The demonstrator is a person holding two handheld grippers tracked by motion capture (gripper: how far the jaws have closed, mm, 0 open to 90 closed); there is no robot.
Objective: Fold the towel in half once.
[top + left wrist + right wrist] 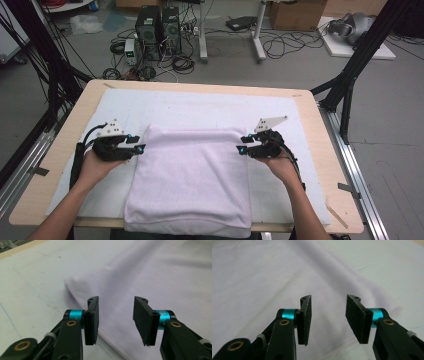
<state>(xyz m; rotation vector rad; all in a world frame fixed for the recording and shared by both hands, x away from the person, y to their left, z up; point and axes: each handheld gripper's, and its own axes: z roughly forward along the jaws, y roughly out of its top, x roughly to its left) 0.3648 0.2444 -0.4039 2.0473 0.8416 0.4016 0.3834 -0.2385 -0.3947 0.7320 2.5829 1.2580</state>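
Wooden and covered by a pale mat [165, 102], the surface [90, 90] carries a folded lilac towel [192, 175] at its middle, the near edge of the cloth reaching the front lip of the surface and the far fold lying about level with my two grippers. I have the left gripper [141, 148] just off the towel's left far corner and the right gripper [241, 149] just off its right far corner, both pointing inward at the cloth. In the left gripper view the fingers [92, 320] stand apart with nothing between them, and the towel's corner lies on the mat just beyond; the right gripper view shows the same, fingers [358, 318] released, the cloth's edge running under and past them. Neither pair touches fabric as far as I can see. I judge a fold has been laid down and let go, so this is the release at the end of that step. Next I would pick the edge for the following fold, bring each pair of fingers low over it, and pinch every layer, since a grip on the top ply alone would drag the stack open. Beyond the surface, computer towers [159, 27] and loose cables [280, 45] sit on the floor.
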